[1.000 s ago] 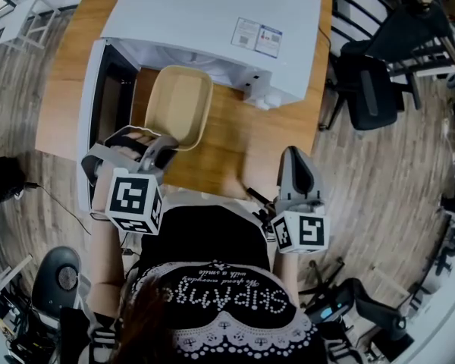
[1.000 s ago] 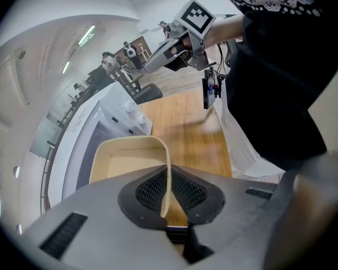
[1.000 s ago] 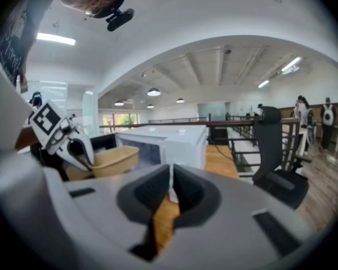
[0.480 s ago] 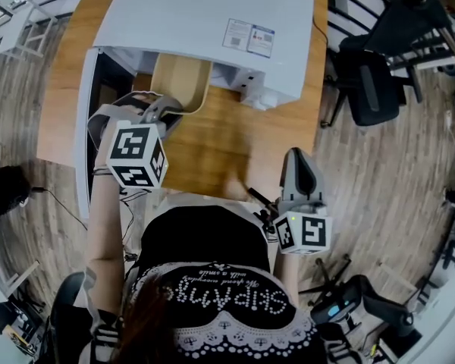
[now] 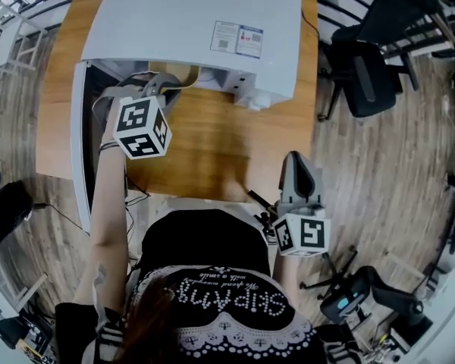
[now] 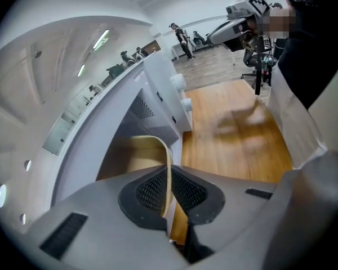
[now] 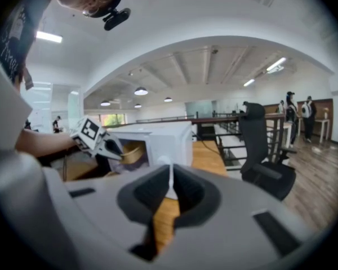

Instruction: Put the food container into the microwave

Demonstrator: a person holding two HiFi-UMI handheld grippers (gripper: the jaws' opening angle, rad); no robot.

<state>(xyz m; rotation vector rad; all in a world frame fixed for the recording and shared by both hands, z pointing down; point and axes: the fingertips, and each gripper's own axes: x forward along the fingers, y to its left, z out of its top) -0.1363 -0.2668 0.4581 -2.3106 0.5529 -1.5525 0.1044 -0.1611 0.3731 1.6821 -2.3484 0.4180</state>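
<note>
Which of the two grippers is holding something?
The left gripper: its jaws pinch the rim of the tan food container at the microwave. The right gripper is shut on nothing.

Head view is up top, staring steeply down on the table [image 5: 212, 146] and the microwave [image 5: 189, 21]. Left gripper view is jammed right up at the microwave's open front. Right gripper view sits back by the table's near edge, roughly level, facing the microwave and catching the left gripper [image 7: 117, 151]. All three share the microwave.
</note>
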